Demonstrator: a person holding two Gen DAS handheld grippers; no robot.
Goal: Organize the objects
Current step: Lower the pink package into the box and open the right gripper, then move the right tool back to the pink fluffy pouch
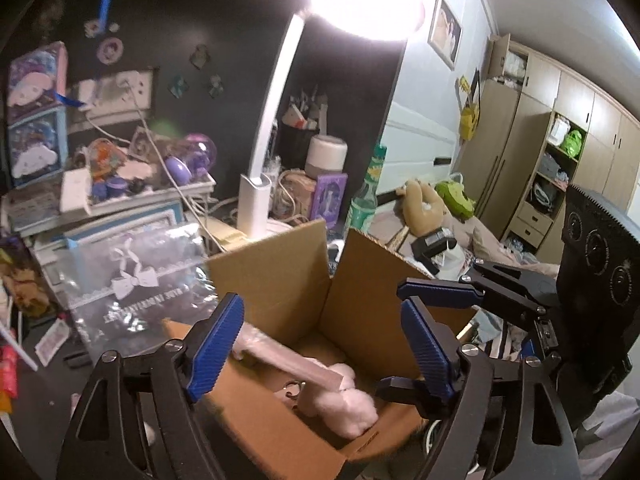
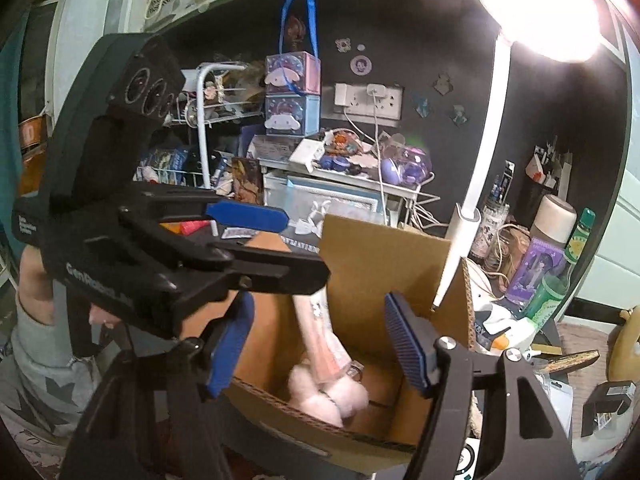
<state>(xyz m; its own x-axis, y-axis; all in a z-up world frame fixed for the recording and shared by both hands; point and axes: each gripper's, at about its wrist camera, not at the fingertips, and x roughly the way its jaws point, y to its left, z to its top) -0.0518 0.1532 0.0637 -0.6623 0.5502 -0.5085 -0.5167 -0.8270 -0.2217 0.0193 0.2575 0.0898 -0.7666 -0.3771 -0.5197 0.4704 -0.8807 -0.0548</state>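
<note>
Both claws are hanging right over the open cardboard box (image 1: 360, 292). Left gripper (image 1: 320, 344) is released, nothing in it, and the right gripper (image 2: 316, 344) is spread and empty too. Down inside the box a pink fluffy toy (image 2: 340, 396) sits under a long pink packet (image 1: 288, 360). Behind it is a white desk lamp (image 1: 256, 204).

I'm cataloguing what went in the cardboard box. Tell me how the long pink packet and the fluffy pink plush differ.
The long pink packet is flat, stiff and smooth; the fluffy pink plush is rounded, soft and fuzzy. The packet leans tilted, one end raised toward the box wall; the plush lies on the floor of the cardboard box. The packet's lower end sits on or against the plush. Both are pale pink and inside the box, neither held.
</note>
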